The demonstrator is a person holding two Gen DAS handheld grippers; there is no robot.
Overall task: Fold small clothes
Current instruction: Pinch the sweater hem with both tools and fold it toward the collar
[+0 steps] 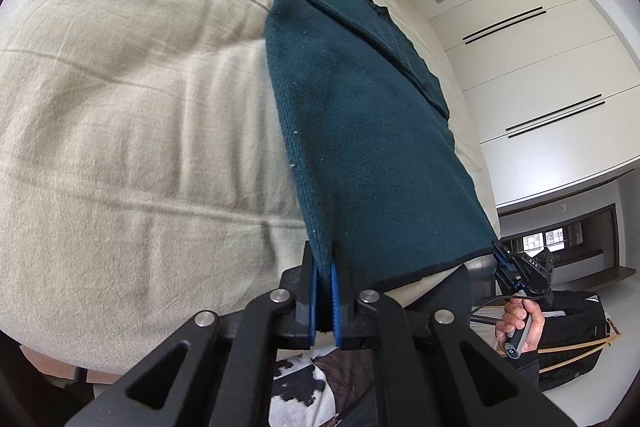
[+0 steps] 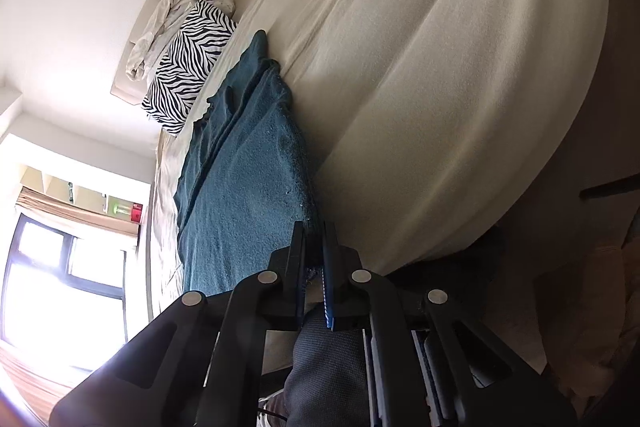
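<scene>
Teal garment corners pinched in left tool, right tool

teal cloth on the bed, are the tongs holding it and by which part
Yes: left tongs and right tongs each pinch a near corner of the teal cloth.

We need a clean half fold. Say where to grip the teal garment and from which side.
Grip the teal garment at its two near hem corners, coming from the bed's near edge. That hem is straight and free; the left tool and right tool are shut on them.
</scene>
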